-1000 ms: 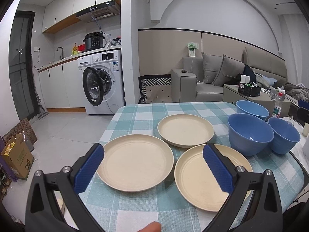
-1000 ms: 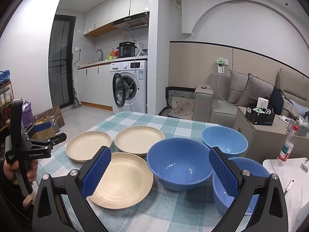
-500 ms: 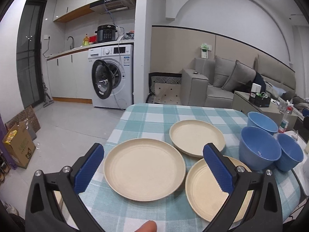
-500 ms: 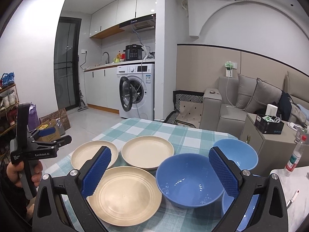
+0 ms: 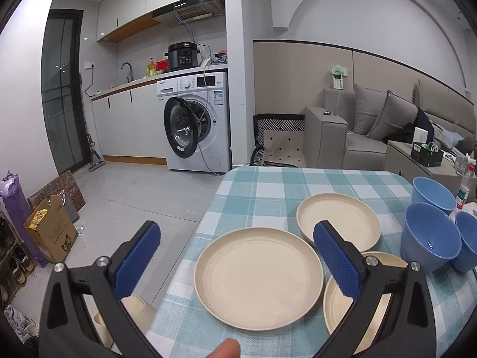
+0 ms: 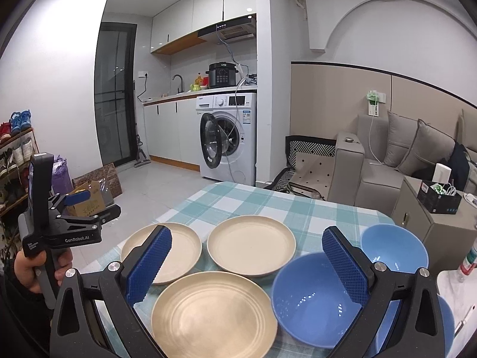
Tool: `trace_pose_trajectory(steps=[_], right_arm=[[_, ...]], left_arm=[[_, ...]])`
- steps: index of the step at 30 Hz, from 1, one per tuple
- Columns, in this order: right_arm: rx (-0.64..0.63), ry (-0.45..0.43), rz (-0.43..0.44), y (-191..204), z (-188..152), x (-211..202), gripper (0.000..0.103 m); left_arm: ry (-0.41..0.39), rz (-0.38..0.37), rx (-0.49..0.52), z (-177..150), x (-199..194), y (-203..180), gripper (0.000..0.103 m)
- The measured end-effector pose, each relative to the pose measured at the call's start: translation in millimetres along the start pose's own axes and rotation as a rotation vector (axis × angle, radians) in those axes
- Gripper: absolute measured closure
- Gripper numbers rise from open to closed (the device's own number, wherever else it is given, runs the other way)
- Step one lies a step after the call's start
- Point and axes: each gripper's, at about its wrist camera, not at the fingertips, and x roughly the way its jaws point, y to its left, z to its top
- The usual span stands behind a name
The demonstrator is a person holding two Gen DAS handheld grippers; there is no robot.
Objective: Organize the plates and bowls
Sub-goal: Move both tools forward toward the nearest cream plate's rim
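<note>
1. Checked tablecloth (image 5: 268,191) covers a table in an open kitchen and lounge; a washing machine (image 6: 228,137) stands behind with its door ajar.
2. Three cream plates (image 5: 258,274) lie flat in a cluster, close together.
3. Three blue bowls (image 6: 316,298) stand upright just right of the plates.
4. Left gripper (image 5: 235,261), spread wide and holding nothing, hovers over the table's near left edge.
5. Right gripper (image 6: 247,265), likewise spread and empty, hovers above plates and bowls.

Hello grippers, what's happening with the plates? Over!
Left gripper open, empty. Right gripper open, empty. Three plates, three bowls unstacked on table. Nothing blocking.
</note>
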Motion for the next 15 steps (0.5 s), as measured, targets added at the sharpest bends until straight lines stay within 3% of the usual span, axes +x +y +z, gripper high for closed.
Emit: trace_pose_trajectory(steps=[5, 15], right_arm=[[-0.006, 0.019, 0.025, 12.6, 7.3, 20.5, 0.0], [0.023, 0.084, 0.067, 29.6, 15.0, 63.4, 0.0]], left_arm=[[-0.005, 0.012, -0.026, 2.2, 5.3, 13.7, 0.0], [0.035, 0.038, 0.02, -4.0, 18.1, 21.0, 0.0]])
